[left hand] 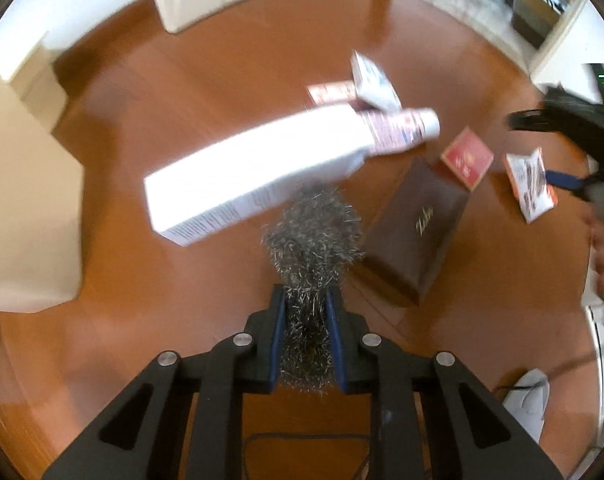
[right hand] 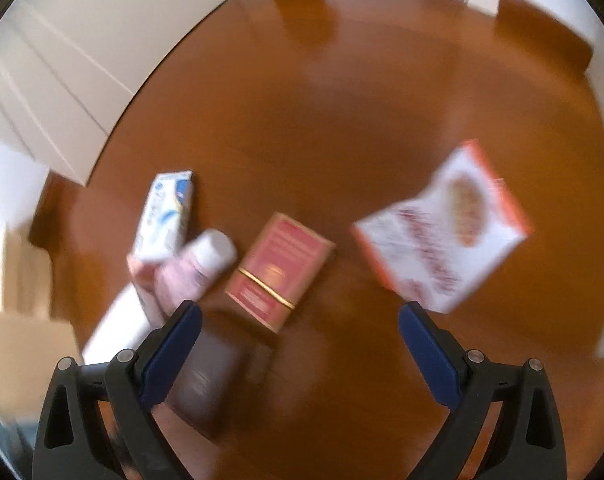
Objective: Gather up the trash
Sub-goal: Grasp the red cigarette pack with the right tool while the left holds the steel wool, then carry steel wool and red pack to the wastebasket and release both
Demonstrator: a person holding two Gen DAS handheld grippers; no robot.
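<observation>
My left gripper (left hand: pixel 306 300) is shut on a wad of steel wool (left hand: pixel 312 236) and holds it above the wooden floor. Trash lies on the floor beyond it: a long white box (left hand: pixel 246 172), a pink-labelled bottle (left hand: pixel 398 128), a small blue-and-white carton (left hand: pixel 372 80), a brown box (left hand: pixel 418 220), a red box (left hand: pixel 467 159) and an orange-edged white box (left hand: pixel 528 182). My right gripper (right hand: pixel 300 312) is open and empty above the floor. Ahead of it lie the red box (right hand: pixel 280 270), the orange-edged box (right hand: pixel 442 228), the bottle (right hand: pixel 194 270) and the carton (right hand: pixel 164 216).
A tan cardboard box (left hand: pixel 26 200) stands at the left in the left wrist view. White cabinets and walls (right hand: pixel 62 80) border the floor. The right gripper and the hand holding it (left hand: pixel 598 184) show at the right edge of the left wrist view. A white shoe (left hand: pixel 526 400) lies at lower right.
</observation>
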